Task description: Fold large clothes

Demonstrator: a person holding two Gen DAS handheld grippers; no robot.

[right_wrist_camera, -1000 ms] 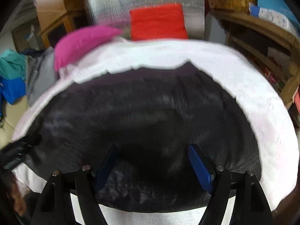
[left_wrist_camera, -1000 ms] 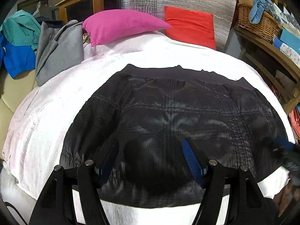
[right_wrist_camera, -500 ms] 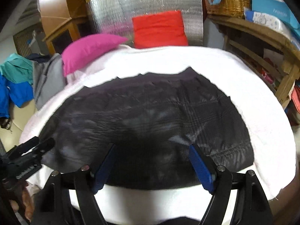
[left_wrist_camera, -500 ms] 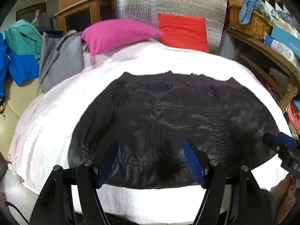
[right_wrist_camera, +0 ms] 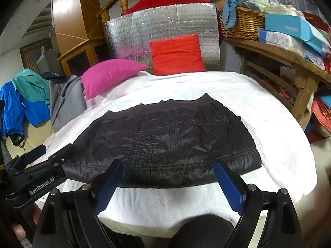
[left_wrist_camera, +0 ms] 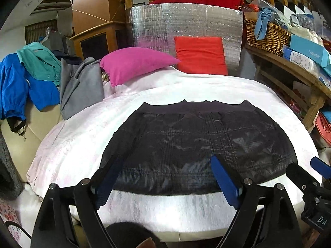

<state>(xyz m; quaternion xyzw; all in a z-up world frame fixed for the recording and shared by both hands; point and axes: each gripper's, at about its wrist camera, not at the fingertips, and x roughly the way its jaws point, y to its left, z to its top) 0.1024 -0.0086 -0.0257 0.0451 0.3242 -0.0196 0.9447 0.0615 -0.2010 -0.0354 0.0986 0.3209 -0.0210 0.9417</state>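
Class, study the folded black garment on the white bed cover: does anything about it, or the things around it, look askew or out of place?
Nothing stands out on the black garment: it lies flat and squared on the white bed cover, edges fairly even. The only untidy spot is at the left, where a blue jacket, teal shirt and grey garment hang loosely draped, unfolded.

Black garment (left_wrist_camera: 198,144): thin synthetic cloth w/ slight sheen, fine grid weave, matt ribbed band at 12 o'clock edge. White cover (left_wrist_camera: 186,86): soft fleecy cloth, matt. Pink pillow (left_wrist_camera: 134,64) at 11 & red cushion (left_wrist_camera: 200,55) at 12: matt fabric. Panel (left_wrist_camera: 186,22) behind: shiny quilted foil. Basket (left_wrist_camera: 266,37) at 2: rough wicker. Shelf (left_wrist_camera: 289,66): bare wood.
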